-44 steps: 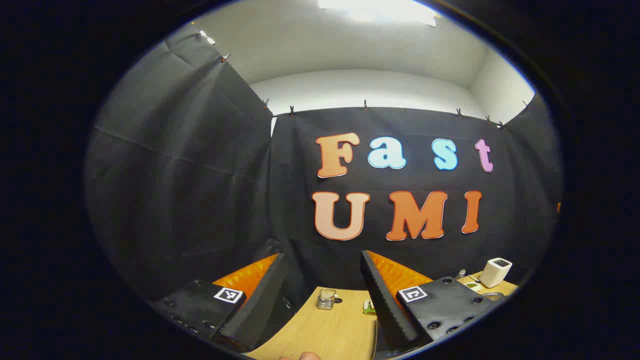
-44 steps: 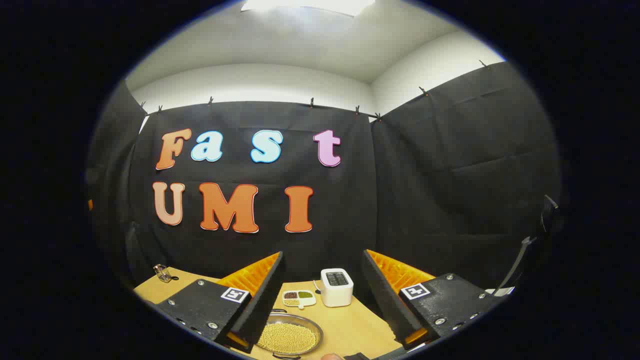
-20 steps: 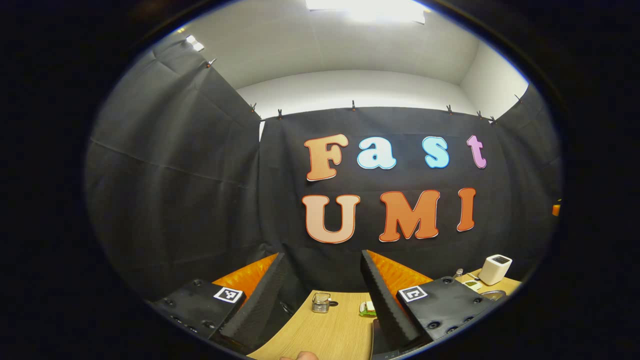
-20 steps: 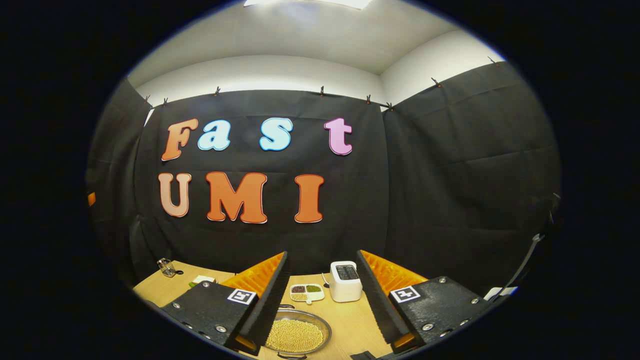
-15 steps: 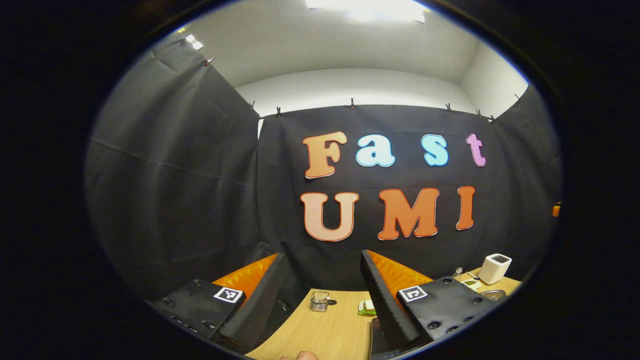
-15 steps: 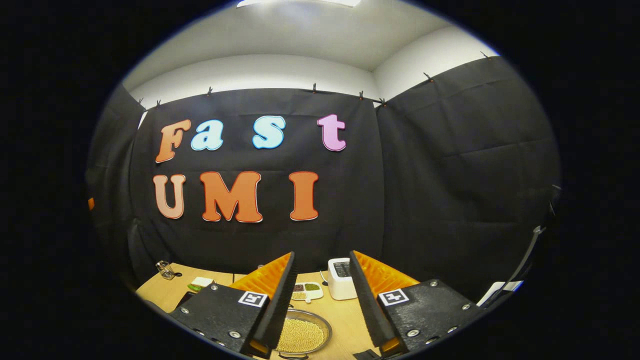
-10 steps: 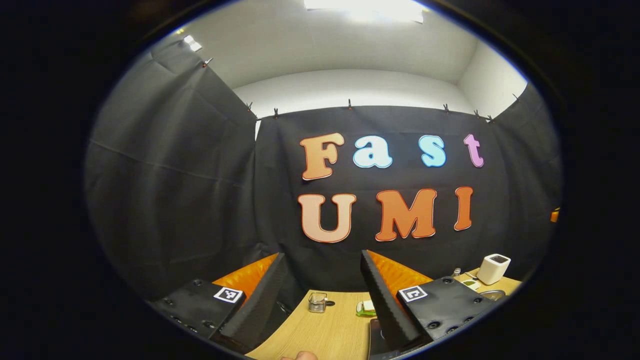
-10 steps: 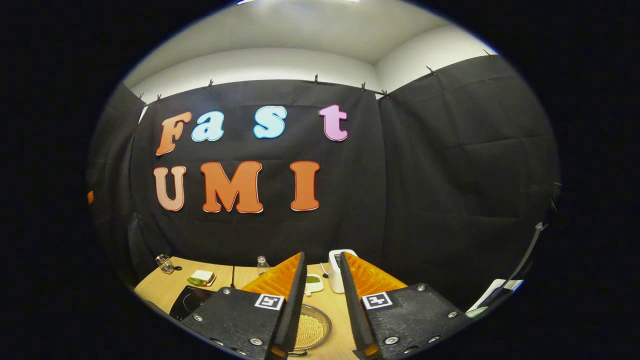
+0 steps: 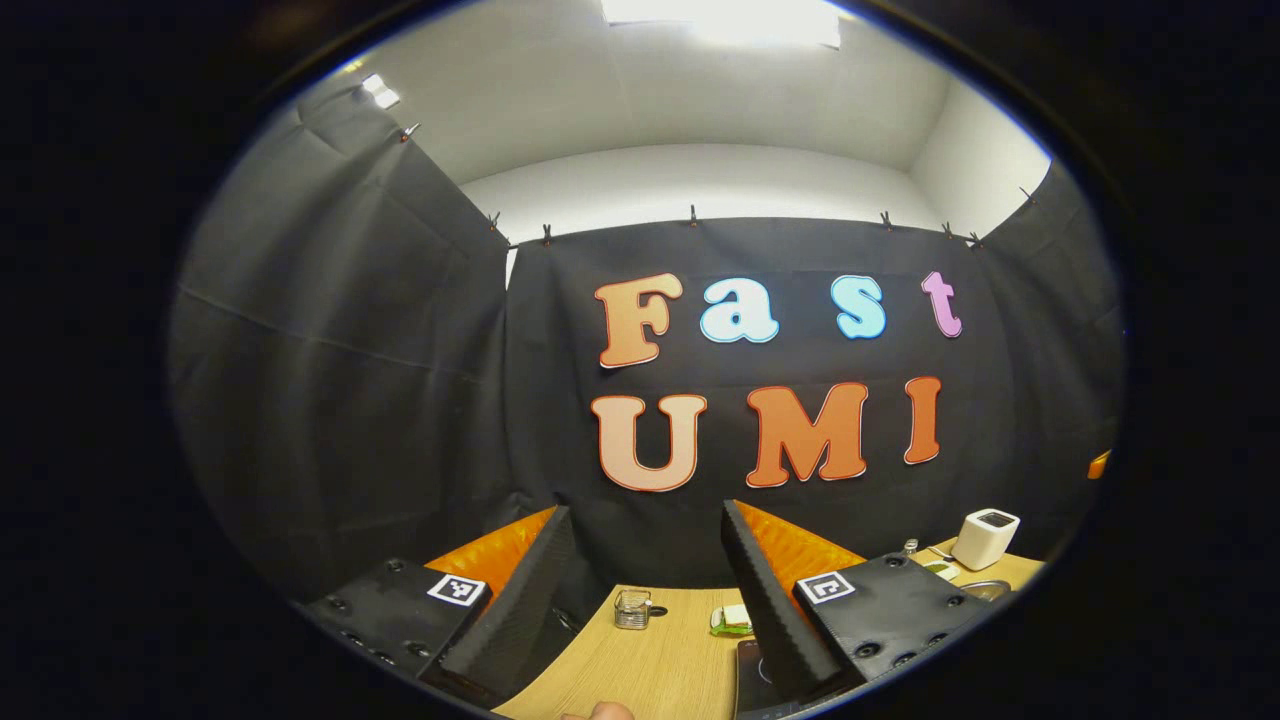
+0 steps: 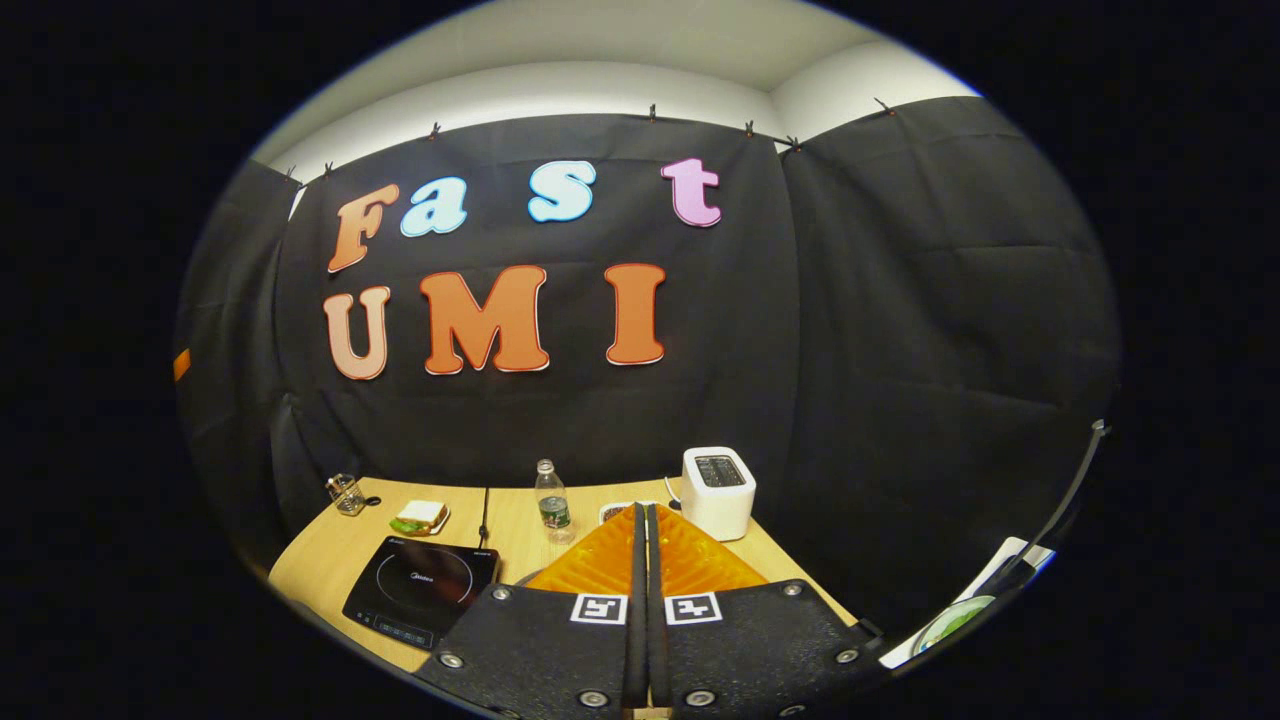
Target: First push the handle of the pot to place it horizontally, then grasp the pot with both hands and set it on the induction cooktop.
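Black induction cooktop [image 10: 423,587] lies left of the closed right gripper [image 10: 641,520] (left gripper [image 9: 640,520] gapes).

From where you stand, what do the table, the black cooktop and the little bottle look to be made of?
The light tan table looks like wood or wood-look laminate, matte, with fine grain lines. The flat black induction cooktop seems glossy glass, with a printed ring. The small clear bottle is see-through, probably plastic.
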Tool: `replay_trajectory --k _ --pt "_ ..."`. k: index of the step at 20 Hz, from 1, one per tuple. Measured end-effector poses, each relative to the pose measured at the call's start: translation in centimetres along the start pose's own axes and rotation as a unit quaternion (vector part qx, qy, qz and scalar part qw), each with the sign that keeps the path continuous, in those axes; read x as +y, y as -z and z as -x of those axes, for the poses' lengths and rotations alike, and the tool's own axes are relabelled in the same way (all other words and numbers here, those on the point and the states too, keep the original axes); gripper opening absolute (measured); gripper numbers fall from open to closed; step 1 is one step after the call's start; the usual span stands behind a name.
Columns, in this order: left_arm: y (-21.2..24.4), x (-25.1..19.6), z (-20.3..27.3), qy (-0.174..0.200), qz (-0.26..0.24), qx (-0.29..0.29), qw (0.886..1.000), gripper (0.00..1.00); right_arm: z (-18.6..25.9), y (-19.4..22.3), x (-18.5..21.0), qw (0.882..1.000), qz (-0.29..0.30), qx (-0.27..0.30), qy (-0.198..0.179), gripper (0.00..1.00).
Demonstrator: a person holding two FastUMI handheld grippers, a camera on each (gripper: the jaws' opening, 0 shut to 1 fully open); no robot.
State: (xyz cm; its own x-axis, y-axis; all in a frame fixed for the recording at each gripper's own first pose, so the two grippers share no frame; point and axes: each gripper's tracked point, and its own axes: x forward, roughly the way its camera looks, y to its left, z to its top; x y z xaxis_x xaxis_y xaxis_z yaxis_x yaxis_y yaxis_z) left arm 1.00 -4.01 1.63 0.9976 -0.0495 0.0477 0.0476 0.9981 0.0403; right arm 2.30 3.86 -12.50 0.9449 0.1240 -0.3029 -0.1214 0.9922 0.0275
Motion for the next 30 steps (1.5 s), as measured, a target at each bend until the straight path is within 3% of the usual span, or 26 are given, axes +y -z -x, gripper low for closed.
replay_trajectory --k 16,30 --pt "0.1 0.5 0.5 -0.004 0.001 0.003 1.000 0.97 -0.2 15.1 6.7 0.991 0.024 0.122 -0.056 0.00" --pt "-1.0 0.2 1.6 -0.005 -0.005 -0.005 1.000 0.98 0.7 28.0 11.0 0.968 0.013 0.230 -0.101 0.00"
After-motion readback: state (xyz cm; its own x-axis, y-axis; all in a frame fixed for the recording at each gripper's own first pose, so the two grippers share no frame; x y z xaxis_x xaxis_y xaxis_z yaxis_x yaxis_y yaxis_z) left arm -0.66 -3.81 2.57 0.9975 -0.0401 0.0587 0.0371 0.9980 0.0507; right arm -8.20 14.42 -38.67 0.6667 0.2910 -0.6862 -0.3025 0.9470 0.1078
